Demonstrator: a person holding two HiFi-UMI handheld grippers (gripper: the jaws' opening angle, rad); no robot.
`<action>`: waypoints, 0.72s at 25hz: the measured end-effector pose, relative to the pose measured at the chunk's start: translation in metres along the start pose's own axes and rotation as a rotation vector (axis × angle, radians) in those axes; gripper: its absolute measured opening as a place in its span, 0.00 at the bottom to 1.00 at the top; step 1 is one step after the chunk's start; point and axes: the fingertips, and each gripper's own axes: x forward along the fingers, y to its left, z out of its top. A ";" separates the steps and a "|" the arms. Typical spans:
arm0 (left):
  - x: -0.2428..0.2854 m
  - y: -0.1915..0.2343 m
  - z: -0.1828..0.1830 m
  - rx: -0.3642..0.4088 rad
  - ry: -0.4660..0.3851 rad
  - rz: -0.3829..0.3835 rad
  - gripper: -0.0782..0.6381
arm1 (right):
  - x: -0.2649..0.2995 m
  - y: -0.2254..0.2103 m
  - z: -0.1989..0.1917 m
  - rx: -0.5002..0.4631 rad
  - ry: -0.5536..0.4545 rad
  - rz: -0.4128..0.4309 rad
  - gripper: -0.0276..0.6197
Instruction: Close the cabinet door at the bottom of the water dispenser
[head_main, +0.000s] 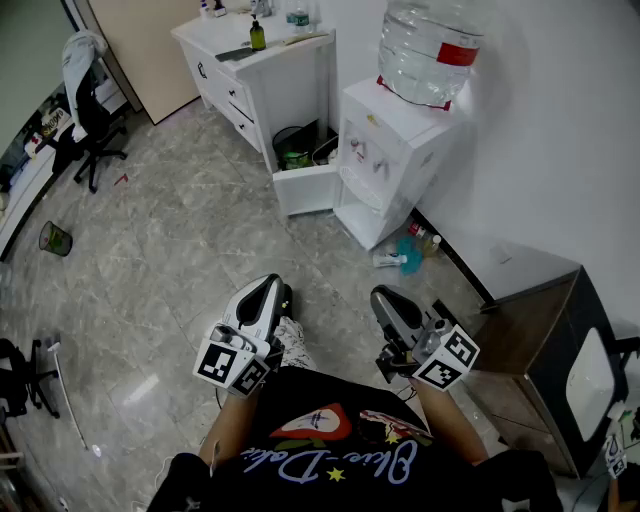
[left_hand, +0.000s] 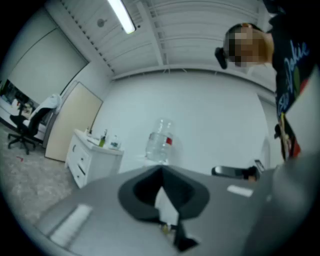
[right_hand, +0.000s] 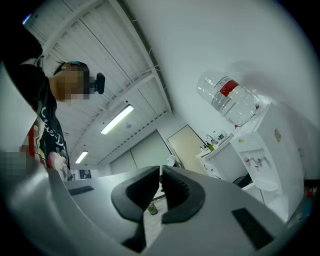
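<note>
Nearby, left gripper (head_main: 270, 292) and right gripper (head_main: 388, 300) are held low against person's body. Both have jaws pressed together with nothing gripped, probably idle carry, as reach not yet begun. Farther across floor (head_main: 170, 250), water dispenser (head_main: 385, 160) stands against wall, bottle (head_main: 430, 50) on top. Its bottom cabinet door (head_main: 305, 188) is swung wide to left, well apart from both grippers. Door probably needs push on outer face, so closed jaws suit. White drawer unit (head_main: 255, 75) beyond.

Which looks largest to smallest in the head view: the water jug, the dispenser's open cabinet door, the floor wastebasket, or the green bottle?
1. water jug
2. open cabinet door
3. wastebasket
4. green bottle
The jug sits higher, nearer the camera, which may exaggerate its lead.
</note>
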 end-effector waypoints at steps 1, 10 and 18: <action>0.016 0.018 0.002 -0.008 -0.009 -0.018 0.11 | 0.020 -0.012 0.000 -0.010 -0.005 0.000 0.07; 0.138 0.181 0.024 -0.018 0.067 -0.208 0.11 | 0.208 -0.121 0.015 -0.080 -0.056 -0.161 0.07; 0.215 0.310 -0.034 0.005 0.162 -0.080 0.11 | 0.278 -0.214 -0.025 -0.062 0.022 -0.330 0.07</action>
